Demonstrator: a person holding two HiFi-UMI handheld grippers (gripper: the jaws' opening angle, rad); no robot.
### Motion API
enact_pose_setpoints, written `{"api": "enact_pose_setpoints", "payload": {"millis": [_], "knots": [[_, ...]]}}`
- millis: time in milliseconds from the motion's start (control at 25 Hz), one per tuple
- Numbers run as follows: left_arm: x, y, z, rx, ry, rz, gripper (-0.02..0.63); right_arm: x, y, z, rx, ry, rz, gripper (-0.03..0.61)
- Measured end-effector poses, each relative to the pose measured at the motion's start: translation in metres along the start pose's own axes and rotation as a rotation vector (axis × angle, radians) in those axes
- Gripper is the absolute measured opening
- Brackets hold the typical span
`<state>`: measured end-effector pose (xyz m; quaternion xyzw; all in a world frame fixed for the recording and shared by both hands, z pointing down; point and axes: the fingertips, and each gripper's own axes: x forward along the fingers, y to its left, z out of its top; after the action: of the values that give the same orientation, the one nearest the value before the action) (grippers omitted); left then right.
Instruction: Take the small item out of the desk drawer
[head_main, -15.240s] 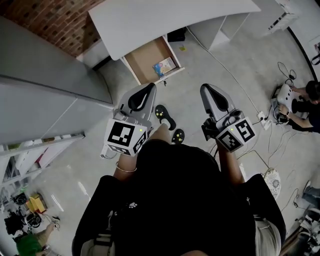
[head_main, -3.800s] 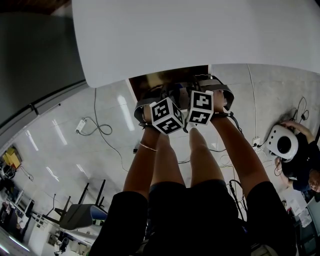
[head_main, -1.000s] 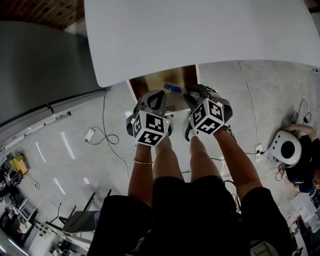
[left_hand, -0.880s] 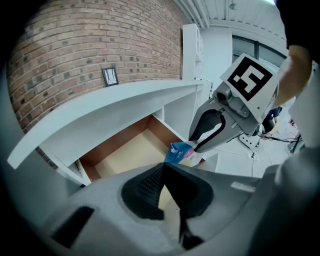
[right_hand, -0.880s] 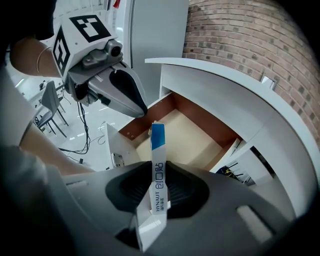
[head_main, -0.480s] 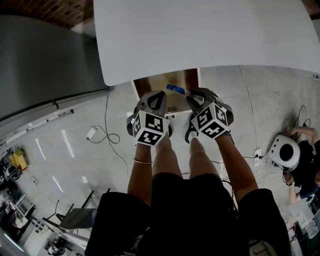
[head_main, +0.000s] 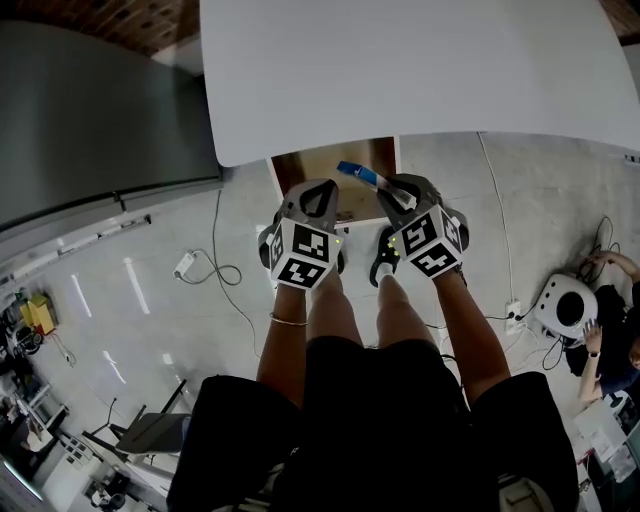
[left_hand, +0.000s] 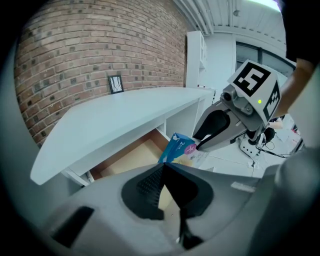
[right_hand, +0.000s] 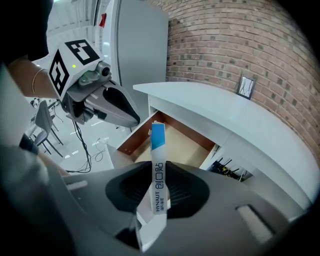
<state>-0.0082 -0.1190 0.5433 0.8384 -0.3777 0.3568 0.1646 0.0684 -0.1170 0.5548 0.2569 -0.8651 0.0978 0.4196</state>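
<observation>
Small box (right_hand: 158, 150) in right gripper (right_hand: 159, 190) — above drawer (right_hand: 181, 143)

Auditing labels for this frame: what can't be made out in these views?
- Wooden desk drawer: head view, back under the white desktop, front behind the left tongs and right tongs; other contents unknown.
- Small blue-and-white box: right gripper view, lower end buried between the right tongs; small print too fine.
- Small framed picture on the brick wall: left gripper view, too small to read.
</observation>
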Motion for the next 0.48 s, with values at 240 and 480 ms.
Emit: {"api": "enact_pose_setpoints", "payload": {"millis": [240,480], "knots": [[-0.011,0.000,0.012,-0.001,-0.019,0.014,0.000,-0.015,-0.001,0.004,0.040,-0.024,-0.010,0.097],[-0.027,0.000,0.025,-0.003,-0.042,0.033,0.000,-0.032,-0.001,0.009,0.071,-0.048,-0.022,0.097]]}}
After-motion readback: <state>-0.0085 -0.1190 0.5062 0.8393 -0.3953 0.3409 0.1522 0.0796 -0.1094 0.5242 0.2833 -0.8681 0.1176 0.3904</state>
